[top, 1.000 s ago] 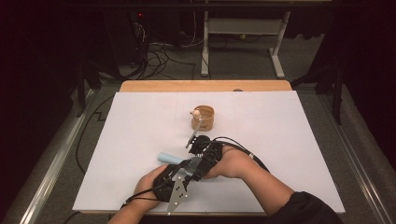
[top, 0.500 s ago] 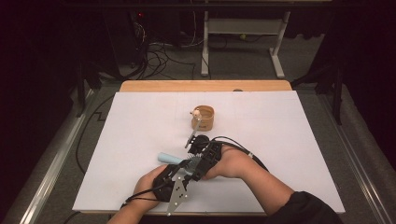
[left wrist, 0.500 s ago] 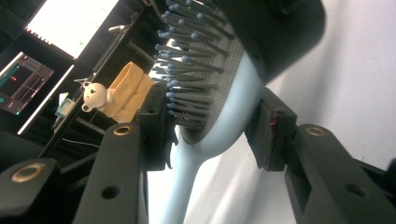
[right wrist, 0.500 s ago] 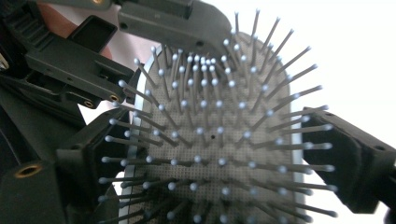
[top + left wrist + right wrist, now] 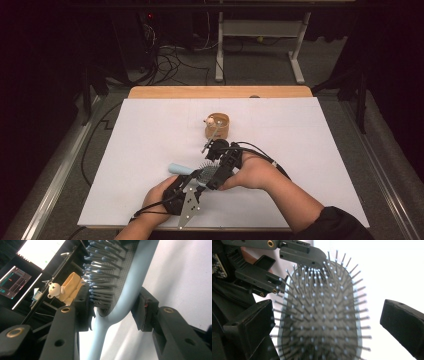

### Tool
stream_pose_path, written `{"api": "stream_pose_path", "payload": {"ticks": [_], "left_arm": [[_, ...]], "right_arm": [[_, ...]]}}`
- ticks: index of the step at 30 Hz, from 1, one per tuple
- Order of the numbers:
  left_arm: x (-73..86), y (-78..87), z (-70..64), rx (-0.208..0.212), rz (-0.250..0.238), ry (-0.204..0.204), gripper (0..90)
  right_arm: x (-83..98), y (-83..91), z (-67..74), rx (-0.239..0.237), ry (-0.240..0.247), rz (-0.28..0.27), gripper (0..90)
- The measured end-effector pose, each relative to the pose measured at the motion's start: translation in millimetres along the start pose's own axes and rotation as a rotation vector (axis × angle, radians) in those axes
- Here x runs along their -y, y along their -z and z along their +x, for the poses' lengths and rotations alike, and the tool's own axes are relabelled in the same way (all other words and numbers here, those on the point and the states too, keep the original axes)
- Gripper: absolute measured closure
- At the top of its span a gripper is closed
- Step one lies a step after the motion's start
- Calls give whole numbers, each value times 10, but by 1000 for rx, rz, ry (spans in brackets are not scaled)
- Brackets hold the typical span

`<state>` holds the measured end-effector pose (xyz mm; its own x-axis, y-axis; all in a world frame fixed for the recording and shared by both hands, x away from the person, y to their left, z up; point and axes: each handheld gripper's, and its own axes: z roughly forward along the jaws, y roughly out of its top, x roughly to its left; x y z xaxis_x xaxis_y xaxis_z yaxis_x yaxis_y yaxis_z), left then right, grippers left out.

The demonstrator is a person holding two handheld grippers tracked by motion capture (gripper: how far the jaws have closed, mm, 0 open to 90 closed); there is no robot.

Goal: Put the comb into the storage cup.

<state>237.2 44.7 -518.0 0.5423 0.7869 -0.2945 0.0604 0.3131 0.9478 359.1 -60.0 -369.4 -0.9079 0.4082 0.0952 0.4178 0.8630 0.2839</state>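
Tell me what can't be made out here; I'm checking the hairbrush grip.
- Hairbrush head, high view: covered by both grippers.
- Hairbrush handle end, left gripper view: cut off by the bottom edge.
- Cup contents, high view: too small.
- Right gripper, own view: hairbrush rim behind its left jaw, so contact is unclear.

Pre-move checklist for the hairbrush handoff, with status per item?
1. Left gripper clamped on hairbrush near the neck: ok.
2. Right gripper jaws have just been opening; they straddle the brush head, pads clear: ok.
3. Bristles face the right gripper: ok.
4. Brush lifted off the white table: cannot tell.
5. Wooden cup with bear figure stands apart from both grippers: ok.
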Motion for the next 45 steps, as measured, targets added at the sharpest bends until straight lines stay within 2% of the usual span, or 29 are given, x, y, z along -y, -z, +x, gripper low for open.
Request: {"api": "stream_pose_path", "payload": {"ticks": [6, 8, 9, 11, 12, 13, 14, 16, 17, 19, 26, 27, 28, 29, 30, 33, 34, 36, 37, 39, 45], "left_arm": [[-11, -21, 13, -11, -9, -2, 559], [-5, -28, -1, -30, -14, 31, 559], [-8, -31, 18, -28, -14, 6, 559], [-10, -34, 17, -31, -14, 14, 559], [-16, -37, 29, -25, -15, -3, 559], [-16, -40, 17, -37, -20, 19, 560], [-25, -42, 30, -31, -18, 2, 560], [-25, -44, 33, -35, -20, 5, 560], [-24, -44, 26, -41, -19, 22, 560], [-26, -49, 27, -46, -22, 27, 560], [-45, -57, 45, -54, -28, 25, 562], [-49, -60, 39, -61, -30, 43, 562], [-69, -64, 66, -52, -31, 17, 561], [-69, -64, 66, -52, -31, 17, 561], [-74, -67, 58, -62, -36, 39, 562], [-99, -72, 69, -66, -37, 46, 562], [-110, -76, 86, -63, -43, 27, 562], [-125, -78, 91, -69, -44, 35, 562], [-132, -81, 80, -81, -48, 62, 562], [-134, -81, 75, -83, -48, 75, 562], [-167, -82, 94, -77, -52, 68, 562]], "right_arm": [[65, 73, -2, 12, -1, 2, 3], [75, 89, -4, 19, 0, 4, 3], [87, 102, -5, 19, -1, 1, 3], [109, 120, 3, 24, 2, 0, 3], [119, 126, 7, 25, 5, 4, 3], [130, 129, 11, 27, 1, 5, 3], [141, 134, 9, 32, -1, 7, 3], [165, 153, 2, 38, -2, 8, 3], [177, 165, 0, 41, -5, 9, 3], [210, 195, -5, 48, -10, 6, 3], [267, 245, -15, 50, -14, 6, 3], [294, 260, -25, 57, -16, 3, 3], [307, 267, -30, 57, -17, 2, 3], [307, 267, -30, 57, -17, 2, 3], [336, 282, -38, 58, -18, -1, 3], [367, 299, -47, 61, -20, -2, 3], [400, 313, -58, 66, -26, -4, 3], [435, 319, -74, 68, -27, -4, 3], [452, 321, -80, 68, -28, -4, 3], [469, 319, -83, 68, -34, -1, 3], [577, 266, -138, 82, -51, 5, 3]]}}
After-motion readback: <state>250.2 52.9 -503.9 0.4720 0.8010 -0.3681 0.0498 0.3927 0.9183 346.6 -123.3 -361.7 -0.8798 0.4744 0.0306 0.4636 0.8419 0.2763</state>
